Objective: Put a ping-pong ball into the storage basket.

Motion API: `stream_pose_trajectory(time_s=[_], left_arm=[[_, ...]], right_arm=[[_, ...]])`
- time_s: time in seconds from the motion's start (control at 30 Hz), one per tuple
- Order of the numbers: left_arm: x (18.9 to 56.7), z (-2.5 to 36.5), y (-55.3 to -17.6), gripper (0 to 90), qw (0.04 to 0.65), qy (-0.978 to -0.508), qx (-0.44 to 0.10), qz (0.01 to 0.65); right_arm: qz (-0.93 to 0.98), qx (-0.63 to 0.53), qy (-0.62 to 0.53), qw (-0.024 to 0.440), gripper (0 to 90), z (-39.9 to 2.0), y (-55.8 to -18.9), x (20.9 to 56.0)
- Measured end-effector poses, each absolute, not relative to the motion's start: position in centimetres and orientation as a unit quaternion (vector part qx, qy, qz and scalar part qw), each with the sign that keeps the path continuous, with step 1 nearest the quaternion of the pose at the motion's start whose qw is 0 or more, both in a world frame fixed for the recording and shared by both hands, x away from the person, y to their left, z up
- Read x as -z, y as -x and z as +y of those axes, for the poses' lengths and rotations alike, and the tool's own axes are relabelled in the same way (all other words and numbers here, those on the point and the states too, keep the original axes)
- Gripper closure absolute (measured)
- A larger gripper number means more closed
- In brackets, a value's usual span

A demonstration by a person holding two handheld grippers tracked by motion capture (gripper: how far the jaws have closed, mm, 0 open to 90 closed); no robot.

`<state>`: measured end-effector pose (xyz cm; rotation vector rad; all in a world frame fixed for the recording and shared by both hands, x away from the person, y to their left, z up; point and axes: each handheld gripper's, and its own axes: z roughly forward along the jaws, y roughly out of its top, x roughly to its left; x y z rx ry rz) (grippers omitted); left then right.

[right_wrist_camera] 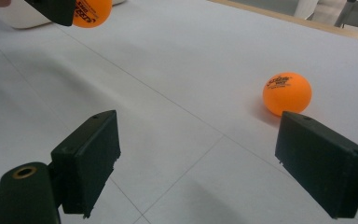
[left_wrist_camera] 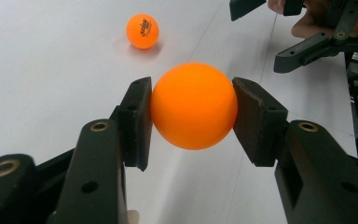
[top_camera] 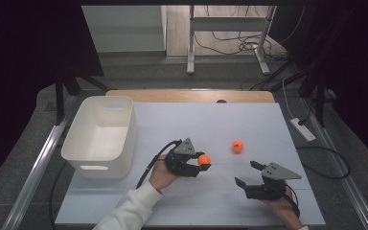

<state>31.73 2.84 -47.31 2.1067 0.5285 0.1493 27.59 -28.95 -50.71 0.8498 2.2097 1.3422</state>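
One ball (left_wrist_camera: 194,105) is pinched in the left tongs (top_camera: 197,165) — likely bound for the bin (top_camera: 100,136) — while the right tongs (top_camera: 247,175) are held spread near the other ball (top_camera: 237,146) on the bench (top_camera: 211,120).

orange balls: 2, one held (top_camera: 203,160), one loose (top_camera: 237,146) | white bins: 1 (top_camera: 100,136) | tongs: 2, left tongs (top_camera: 195,165), right tongs (top_camera: 247,174)

I log: white matte tabletop (top_camera: 206,120) on a light wooden desk edge (top_camera: 187,96), far side; grey carpeted floor (top_camera: 172,72); white metal-legged table frame (top_camera: 230,28) with tangled black cables (top_camera: 230,45) beyond; white power strip (top_camera: 303,129) right; dark surroundings.
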Motion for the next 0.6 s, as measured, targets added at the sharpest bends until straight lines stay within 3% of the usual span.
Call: stream_pose_trajectory(time_s=[0.6], left_arm=[[45.5, 4.9, -31.6, 50.6, 0.486, -0.841, -0.073, 0.228]], right_arm=[[0.795, -0.481, -0.304, 0.209, 13.8, -28.9, -27.6, 50.7]])
